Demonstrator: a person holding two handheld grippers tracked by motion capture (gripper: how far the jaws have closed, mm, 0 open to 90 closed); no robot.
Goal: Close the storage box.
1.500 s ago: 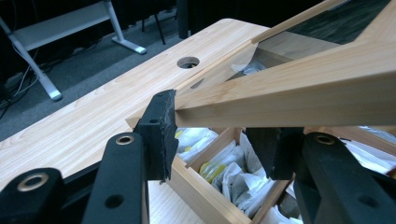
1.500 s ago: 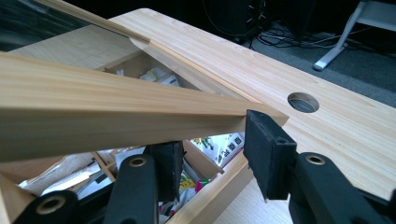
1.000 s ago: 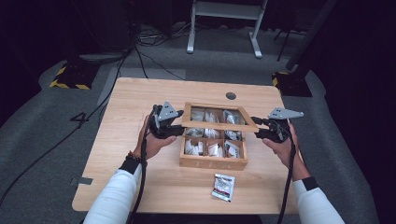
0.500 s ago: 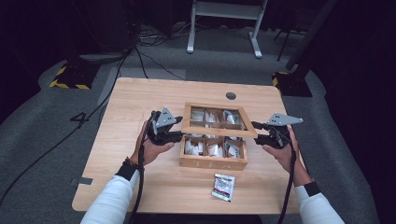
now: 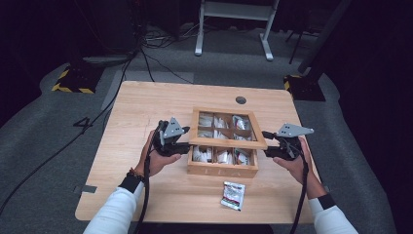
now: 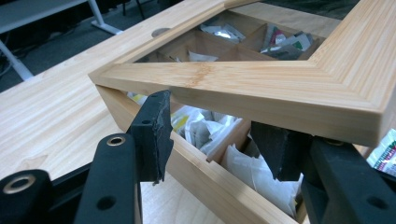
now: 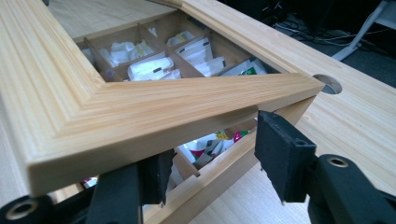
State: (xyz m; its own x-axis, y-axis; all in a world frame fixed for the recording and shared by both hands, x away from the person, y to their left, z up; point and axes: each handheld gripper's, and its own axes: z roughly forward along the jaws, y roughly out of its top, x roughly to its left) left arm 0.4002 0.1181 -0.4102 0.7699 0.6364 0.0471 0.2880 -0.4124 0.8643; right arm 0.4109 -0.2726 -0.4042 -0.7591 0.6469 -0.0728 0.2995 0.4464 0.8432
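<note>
A wooden tea box [image 5: 221, 169] with several compartments of tea bags sits mid-table. Its framed lid [image 5: 227, 141] hangs tilted, a little above the box's front. My left gripper [image 5: 188, 146] is at the lid's left edge and my right gripper [image 5: 266, 145] at its right edge. In the left gripper view the lid [image 6: 261, 88] lies just over the open gripper [image 6: 215, 135], whose jaws straddle the box wall [image 6: 210, 179]. In the right gripper view the lid corner [image 7: 116, 112] likewise sits over the open gripper [image 7: 217, 156].
A loose tea packet [image 5: 233, 195] lies on the table in front of the box. A round cable hole [image 5: 240, 100] is behind the box. Bare tabletop [image 5: 141, 112] spreads to the left. Cables and a desk frame are on the floor beyond.
The lid has come down from a higher tilt toward the box, and both grippers have lowered and drawn nearer with it.
</note>
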